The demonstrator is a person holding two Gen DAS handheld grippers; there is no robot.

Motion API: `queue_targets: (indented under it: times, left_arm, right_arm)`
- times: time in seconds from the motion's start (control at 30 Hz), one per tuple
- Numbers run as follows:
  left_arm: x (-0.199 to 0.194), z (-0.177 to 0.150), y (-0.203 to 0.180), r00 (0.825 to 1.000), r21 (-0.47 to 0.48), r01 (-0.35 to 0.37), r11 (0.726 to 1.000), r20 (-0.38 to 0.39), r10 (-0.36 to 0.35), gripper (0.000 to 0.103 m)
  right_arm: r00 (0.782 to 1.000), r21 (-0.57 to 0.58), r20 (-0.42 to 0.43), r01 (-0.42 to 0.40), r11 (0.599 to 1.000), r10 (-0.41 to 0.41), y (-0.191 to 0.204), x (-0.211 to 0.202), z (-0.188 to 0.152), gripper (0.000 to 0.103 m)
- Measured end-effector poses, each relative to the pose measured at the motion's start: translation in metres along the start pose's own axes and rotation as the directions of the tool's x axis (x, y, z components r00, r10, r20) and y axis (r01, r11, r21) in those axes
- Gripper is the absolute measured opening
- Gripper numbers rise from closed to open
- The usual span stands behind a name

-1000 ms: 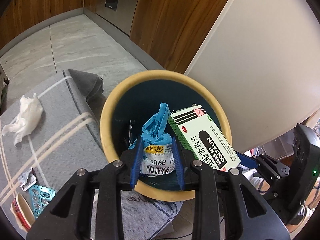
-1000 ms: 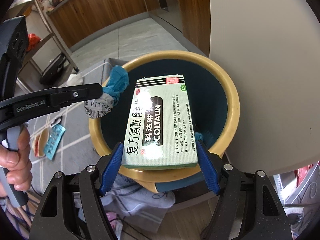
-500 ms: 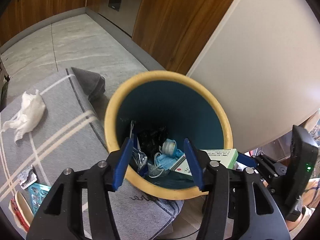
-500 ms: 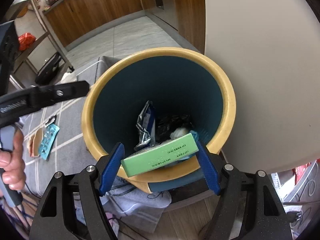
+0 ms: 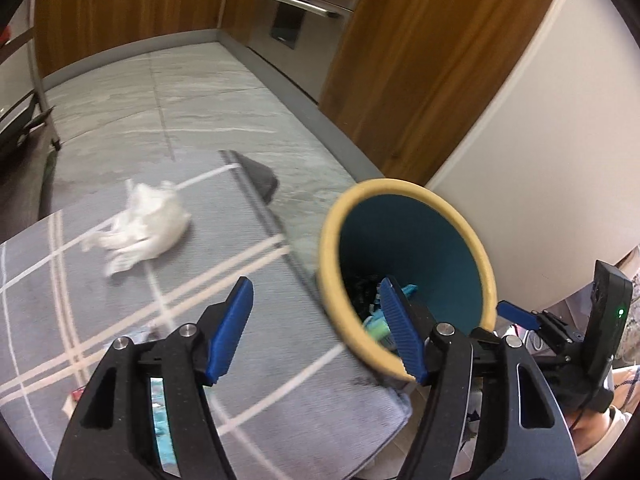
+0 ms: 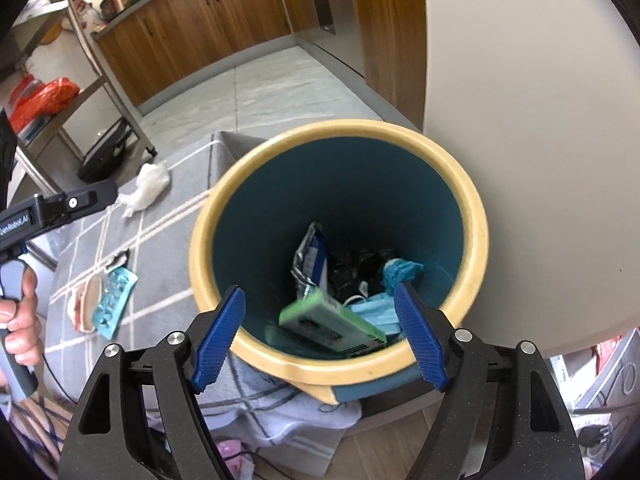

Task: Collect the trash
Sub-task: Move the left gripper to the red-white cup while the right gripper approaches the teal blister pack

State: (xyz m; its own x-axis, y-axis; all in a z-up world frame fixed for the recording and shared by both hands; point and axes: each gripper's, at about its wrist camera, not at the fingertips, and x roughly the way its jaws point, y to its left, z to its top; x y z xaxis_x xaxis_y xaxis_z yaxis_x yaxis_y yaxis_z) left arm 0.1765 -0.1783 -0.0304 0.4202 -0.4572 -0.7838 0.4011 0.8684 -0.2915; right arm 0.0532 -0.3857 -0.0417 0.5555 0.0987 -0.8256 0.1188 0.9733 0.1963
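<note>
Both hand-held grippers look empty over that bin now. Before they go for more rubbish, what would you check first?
1. Green box inside the bin: ok, it lies on the other rubbish.
2. Right hand-held gripper empty: ok, jaws opening, nothing between the pads.
3. Left hand-held gripper empty: ok, jaws opening over the grey mat.
4. Next rubbish in view: ok, the white tissue lies on the mat.
5. More rubbish left: ok, a teal blister pack lies on the mat too.
6. Room left in the bin: ok, rubbish covers only the bottom.
</note>
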Motion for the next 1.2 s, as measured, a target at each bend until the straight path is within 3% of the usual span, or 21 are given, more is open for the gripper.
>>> queue_targets:
  times: [0.67, 0.97, 1.2]
  left_arm:
    - [-0.066, -0.045, 0.122, 0.992, -0.146, -0.119, 0.982, 0.024, 0.124, 0.071]
    - [-0.071, -0.076, 0.155, 0.988, -0.197, -0.155, 0.968, -0.029, 0.152, 0.071]
    - [-0.054, -0.099, 0.171, 0.980, -0.220, -0.175, 0.960, -0.130, 0.149, 0.071]
  right_arm:
    - [0.996, -0.071, -0.035, -0.080, 0.994, 0.078, 0.071, 0.020, 0.006, 0.079]
    - [0.991, -0.115, -0.062, -0.123, 0.986, 0.117, 0.112, 0.034, 0.006, 0.079]
    - [0.986, -0.151, -0.096, -0.153, 0.977, 0.139, 0.144, 0.047, 0.002, 0.079]
